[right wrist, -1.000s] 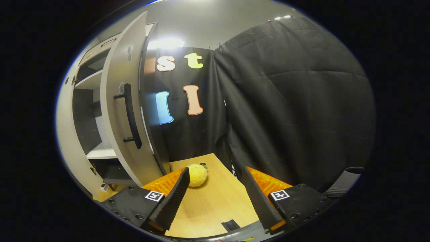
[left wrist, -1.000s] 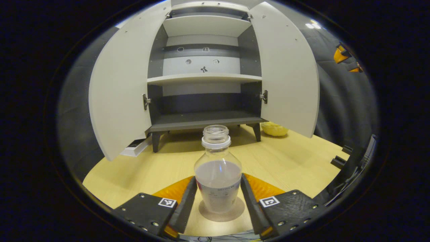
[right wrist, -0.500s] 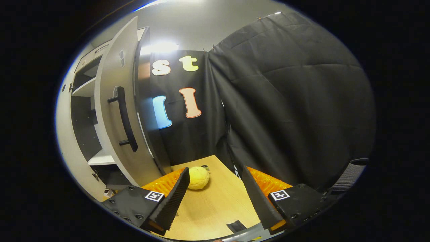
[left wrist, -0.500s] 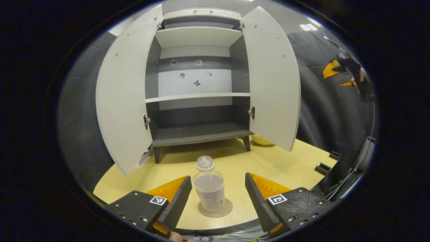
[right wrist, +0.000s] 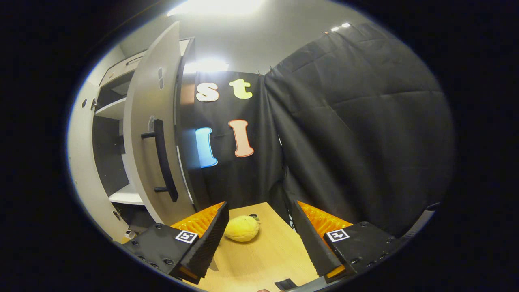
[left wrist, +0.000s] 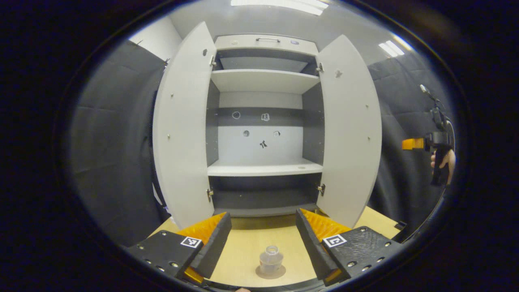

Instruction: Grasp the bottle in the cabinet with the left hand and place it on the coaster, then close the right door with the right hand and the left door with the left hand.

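Observation:
A clear uncapped bottle (left wrist: 270,259) stands upright on a round coaster (left wrist: 271,273) on the wooden table, below and between the fingers of my open left gripper (left wrist: 262,235), which is raised above it and holds nothing. Beyond stands the cabinet (left wrist: 264,121) with its left door (left wrist: 184,125) and right door (left wrist: 350,129) both swung open. In the right gripper view my right gripper (right wrist: 259,231) is open and empty, beside the right door (right wrist: 150,134) with its black handle (right wrist: 164,160). The right gripper (left wrist: 432,144) in a hand also appears far right in the left gripper view.
A yellow plush toy (right wrist: 242,228) lies on the table (right wrist: 263,259) by the cabinet's right side. Black cloth walls close in the booth on both sides. The cabinet shelves (left wrist: 263,168) hold nothing.
My left gripper has lifted up and pulled back from the bottle, which now looks small and low between the fingers. The right gripper has risen slightly near the right door.

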Demonstrator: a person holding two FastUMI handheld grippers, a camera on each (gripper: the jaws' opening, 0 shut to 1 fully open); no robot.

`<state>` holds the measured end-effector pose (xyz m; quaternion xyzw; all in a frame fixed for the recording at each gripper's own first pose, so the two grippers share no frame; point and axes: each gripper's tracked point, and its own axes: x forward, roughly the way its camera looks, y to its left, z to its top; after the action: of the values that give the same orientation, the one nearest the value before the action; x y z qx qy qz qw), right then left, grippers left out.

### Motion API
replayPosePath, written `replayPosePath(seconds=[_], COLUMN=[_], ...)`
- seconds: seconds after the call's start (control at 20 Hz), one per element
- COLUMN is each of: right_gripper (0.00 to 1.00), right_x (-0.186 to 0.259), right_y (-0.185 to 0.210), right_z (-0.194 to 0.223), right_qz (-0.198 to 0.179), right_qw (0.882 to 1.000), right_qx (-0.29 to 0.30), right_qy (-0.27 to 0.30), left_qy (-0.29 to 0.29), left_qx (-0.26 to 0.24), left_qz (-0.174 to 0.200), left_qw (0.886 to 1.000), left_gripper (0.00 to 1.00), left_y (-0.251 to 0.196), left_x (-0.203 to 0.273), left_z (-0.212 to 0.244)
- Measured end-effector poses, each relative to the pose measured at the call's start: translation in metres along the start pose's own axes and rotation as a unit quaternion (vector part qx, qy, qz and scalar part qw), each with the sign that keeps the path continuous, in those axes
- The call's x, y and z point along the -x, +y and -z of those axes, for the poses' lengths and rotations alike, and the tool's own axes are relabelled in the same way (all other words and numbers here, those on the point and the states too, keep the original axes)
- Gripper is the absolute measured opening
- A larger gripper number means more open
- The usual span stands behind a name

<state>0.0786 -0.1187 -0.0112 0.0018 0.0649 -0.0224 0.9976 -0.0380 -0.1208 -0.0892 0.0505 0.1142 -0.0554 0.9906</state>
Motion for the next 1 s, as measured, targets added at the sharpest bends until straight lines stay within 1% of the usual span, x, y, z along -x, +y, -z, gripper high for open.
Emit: replayPosePath(seconds=[0.05, 0.1, 0.15, 0.2, 0.25, 0.35, 0.45, 0.5, 0.55, 0.6, 0.8, 0.9, 1.0], right_gripper=[0.99, 0.99, 0.99, 0.99, 0.94, 0.99, 0.99, 0.94, 0.94, 0.99, 0.99, 0.99, 0.99], right_x=[0.000, 0.000, 0.000, -0.001, 0.000, 0.002, -0.002, -0.005, -0.007, -0.008, -0.021, -0.029, -0.040], right_y=[0.006, 0.011, 0.014, 0.018, 0.024, 0.035, 0.039, 0.039, 0.042, 0.046, 0.045, 0.054, 0.057], right_z=[-0.007, -0.016, -0.024, -0.031, -0.038, -0.057, -0.070, -0.075, -0.080, -0.086, -0.101, -0.105, -0.103], right_qz=[-0.009, -0.016, -0.022, -0.029, -0.036, -0.056, -0.066, -0.068, -0.074, -0.083, -0.092, -0.105, -0.111], right_qw=[1.000, 1.000, 0.999, 0.999, 0.999, 0.997, 0.996, 0.996, 0.996, 0.995, 0.994, 0.993, 0.992], right_qx=[0.003, 0.006, 0.007, 0.007, 0.006, -0.003, -0.002, -0.002, -0.007, -0.012, 0.001, 0.003, 0.022], right_qy=[-0.008, -0.018, -0.025, -0.029, -0.033, -0.046, -0.054, -0.055, -0.055, -0.056, -0.062, -0.061, -0.057], left_qy=[-0.007, -0.010, -0.010, -0.016, -0.020, -0.018, -0.018, -0.019, -0.023, -0.029, -0.049, -0.054, -0.060], left_qx=[0.009, 0.016, 0.022, 0.025, 0.030, 0.041, 0.051, 0.057, 0.060, 0.059, 0.040, 0.038, 0.036], left_qz=[-0.007, -0.010, -0.008, -0.012, -0.023, -0.032, -0.046, -0.052, -0.055, -0.058, -0.064, -0.061, -0.054], left_qw=[1.000, 1.000, 1.000, 0.999, 0.999, 0.998, 0.997, 0.997, 0.996, 0.996, 0.996, 0.996, 0.996], left_gripper=[0.92, 0.92, 0.97, 0.92, 0.92, 0.92, 0.92, 0.92, 0.92, 0.92, 0.92, 0.92, 0.92], left_y=[0.006, 0.010, 0.013, 0.018, 0.026, 0.035, 0.048, 0.055, 0.061, 0.067, 0.084, 0.085, 0.078], left_x=[-0.002, -0.004, -0.007, -0.008, -0.010, -0.015, -0.020, -0.022, -0.025, -0.028, -0.032, -0.033, -0.031], left_z=[-0.016, -0.025, -0.033, -0.040, -0.048, -0.058, -0.071, -0.078, -0.086, -0.093, -0.117, -0.123, -0.125])
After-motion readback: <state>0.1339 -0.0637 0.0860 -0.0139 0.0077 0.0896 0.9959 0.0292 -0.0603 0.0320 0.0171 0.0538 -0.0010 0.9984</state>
